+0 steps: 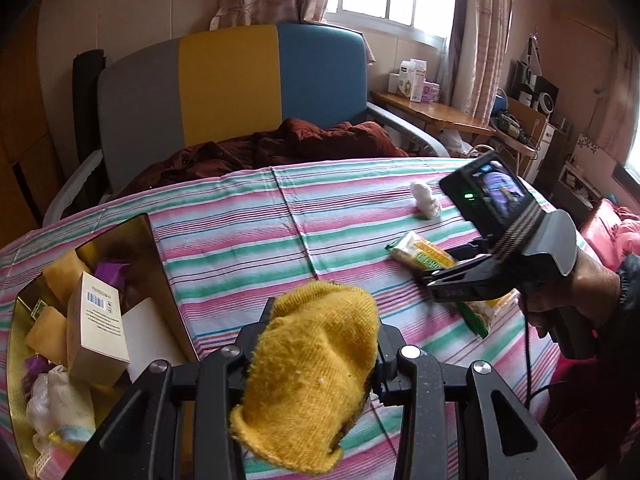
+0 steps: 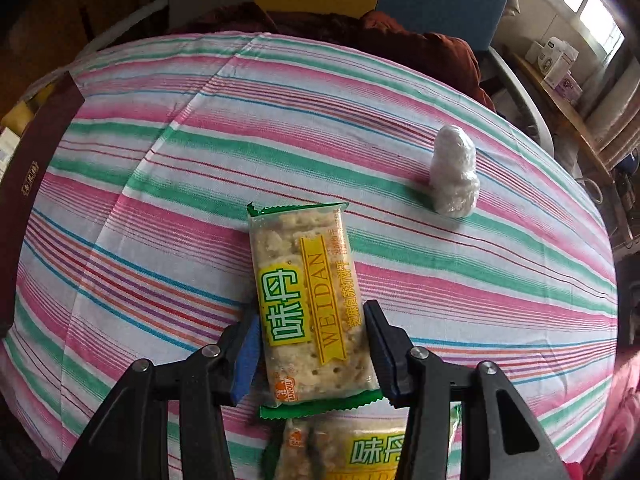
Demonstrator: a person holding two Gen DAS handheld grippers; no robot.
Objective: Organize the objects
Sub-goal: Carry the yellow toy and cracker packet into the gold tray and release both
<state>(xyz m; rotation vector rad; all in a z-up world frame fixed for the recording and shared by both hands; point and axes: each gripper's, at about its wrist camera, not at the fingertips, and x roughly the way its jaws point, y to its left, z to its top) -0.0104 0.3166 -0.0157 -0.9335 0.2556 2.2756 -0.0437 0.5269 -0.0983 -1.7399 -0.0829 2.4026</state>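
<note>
Fingers of the left gripper (image 1: 316,344) are clamped on a yellow knitted sock (image 1: 308,376); right gripper (image 2: 312,344) pinches a clear green-edged cracker packet (image 2: 308,300). At lower left, the gold-lined open box (image 1: 160,264) holds a beige carton (image 1: 96,328), purple and yellow bits. A white plastic-wrapped lump (image 2: 454,176) sits upper right on the striped tablecloth (image 2: 160,184), with a second cracker packet (image 2: 360,452) at bottom.
</note>
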